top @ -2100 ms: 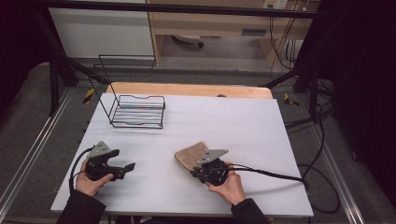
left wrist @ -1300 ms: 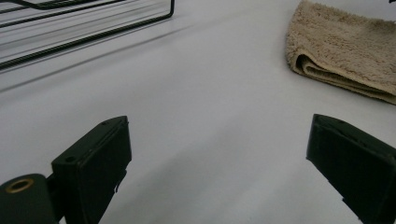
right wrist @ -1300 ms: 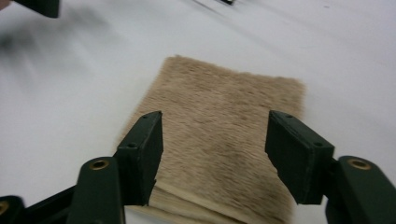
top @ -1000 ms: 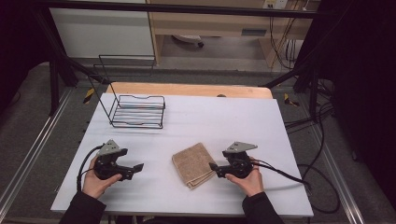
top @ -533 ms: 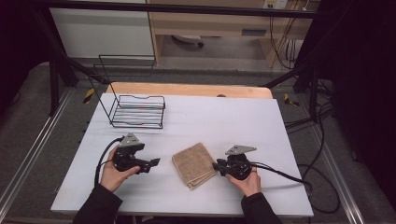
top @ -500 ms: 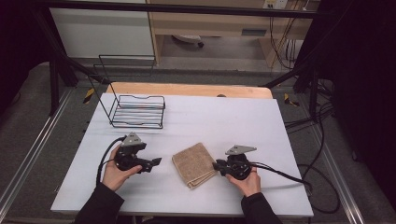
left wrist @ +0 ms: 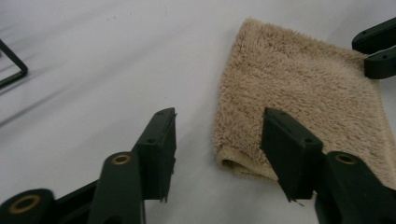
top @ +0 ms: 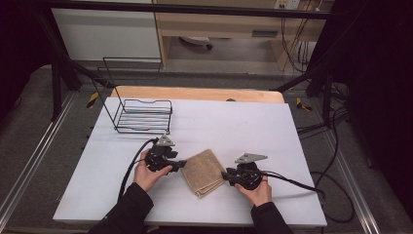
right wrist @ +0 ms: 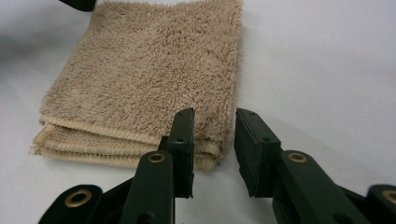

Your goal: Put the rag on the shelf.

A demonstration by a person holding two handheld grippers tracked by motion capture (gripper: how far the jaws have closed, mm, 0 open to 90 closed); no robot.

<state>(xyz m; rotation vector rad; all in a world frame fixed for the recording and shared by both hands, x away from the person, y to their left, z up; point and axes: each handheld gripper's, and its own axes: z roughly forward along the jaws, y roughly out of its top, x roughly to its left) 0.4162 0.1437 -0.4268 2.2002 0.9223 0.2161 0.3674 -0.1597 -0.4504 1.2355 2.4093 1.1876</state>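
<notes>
A folded tan towel [top: 202, 170] lies flat on the white table [top: 243, 126]. My left gripper [top: 183, 164] is at the towel's left edge. In the left gripper view its jaws have just been closing and still stand apart, left gripper [left wrist: 217, 156] straddling a folded corner of the towel [left wrist: 303, 93] without pressing it. My right gripper [top: 225, 176] is at the towel's right corner. Its jaws have just been opening a little and stand narrowly apart, right gripper [right wrist: 215, 149], with the towel [right wrist: 149, 79] corner at the gap.
A black wire basket [top: 143, 116] stands at the back left of the table; one of its wires [left wrist: 11, 70] shows in the left gripper view. A wooden board [top: 195, 92] runs along the far edge. Cables trail from both grippers.
My left gripper has moved right across the table up to the towel's left edge. The right gripper has stayed by the towel's right corner. The towel has not shifted over the last second.
</notes>
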